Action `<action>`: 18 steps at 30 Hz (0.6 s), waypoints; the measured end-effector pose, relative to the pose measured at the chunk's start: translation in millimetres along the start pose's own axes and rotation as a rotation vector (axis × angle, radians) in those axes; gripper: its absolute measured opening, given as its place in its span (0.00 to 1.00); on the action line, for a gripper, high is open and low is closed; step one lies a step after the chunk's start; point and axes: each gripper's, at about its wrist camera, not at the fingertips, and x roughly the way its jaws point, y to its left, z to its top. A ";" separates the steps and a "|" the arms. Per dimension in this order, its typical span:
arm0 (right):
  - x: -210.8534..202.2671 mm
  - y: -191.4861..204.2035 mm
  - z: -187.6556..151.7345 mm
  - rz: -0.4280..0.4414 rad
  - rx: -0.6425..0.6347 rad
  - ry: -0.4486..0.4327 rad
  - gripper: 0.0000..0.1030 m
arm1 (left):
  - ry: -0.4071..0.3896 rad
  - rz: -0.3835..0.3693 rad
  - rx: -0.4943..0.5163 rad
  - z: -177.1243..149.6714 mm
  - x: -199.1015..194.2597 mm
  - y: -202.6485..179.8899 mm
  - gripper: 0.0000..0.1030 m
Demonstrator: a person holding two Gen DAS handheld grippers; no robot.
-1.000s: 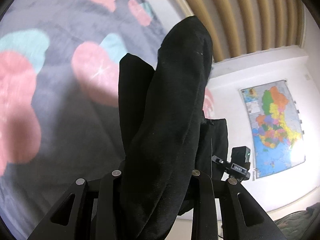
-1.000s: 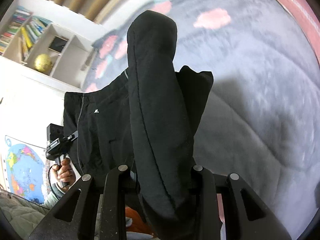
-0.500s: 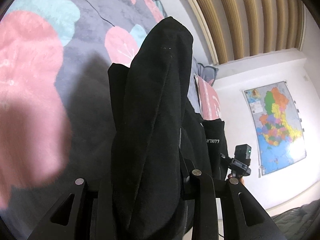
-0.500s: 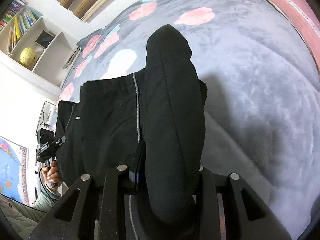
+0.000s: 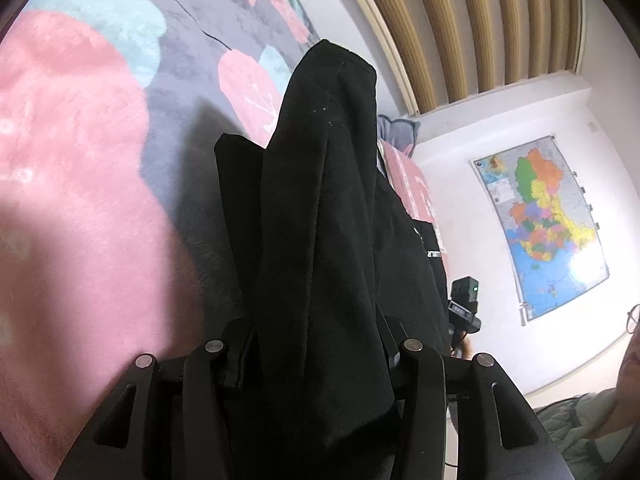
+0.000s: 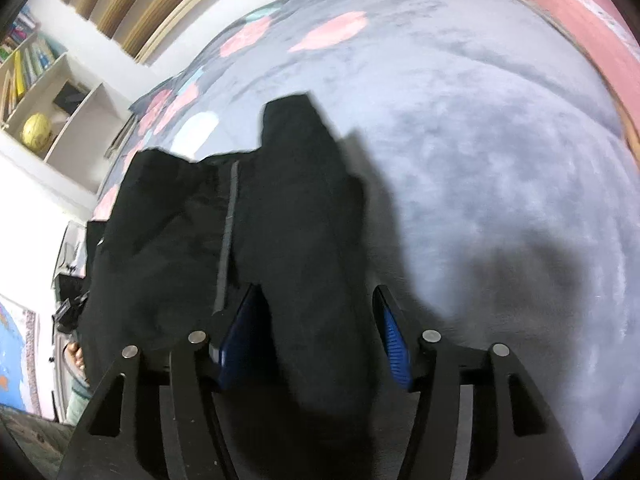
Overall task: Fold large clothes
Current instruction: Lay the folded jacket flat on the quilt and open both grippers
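Right wrist view: my right gripper (image 6: 316,340) fingers are released around black trousers (image 6: 296,232); left gripper (image 5: 316,364) grasping them could drag the fold askew.

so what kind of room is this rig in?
Likely a bedroom: a grey plush blanket with pink blotches underlies the black garment, with a wall map and bookshelf nearby.

A grey blanket (image 6: 480,160) with pink and teal blotches spreads wide. Beyond its far edge, a white shelf (image 6: 60,92) holds books and a yellow globe (image 6: 37,135). A colourful map (image 5: 544,224) hangs on the wall beside the blanket, wooden slats (image 5: 480,20) above.
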 end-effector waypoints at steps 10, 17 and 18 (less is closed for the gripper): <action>-63.7 71.3 -21.3 -0.426 -0.227 -0.206 0.67 | -0.220 0.297 0.114 -26.7 -73.1 -61.8 0.46; -31.8 207.3 -24.4 -0.214 -0.431 -0.216 0.64 | -0.247 0.445 0.294 -34.7 -54.5 -157.4 0.52; -17.4 213.3 -22.1 -0.213 -0.423 -0.191 0.63 | -0.217 0.487 0.303 -34.2 -35.7 -163.9 0.52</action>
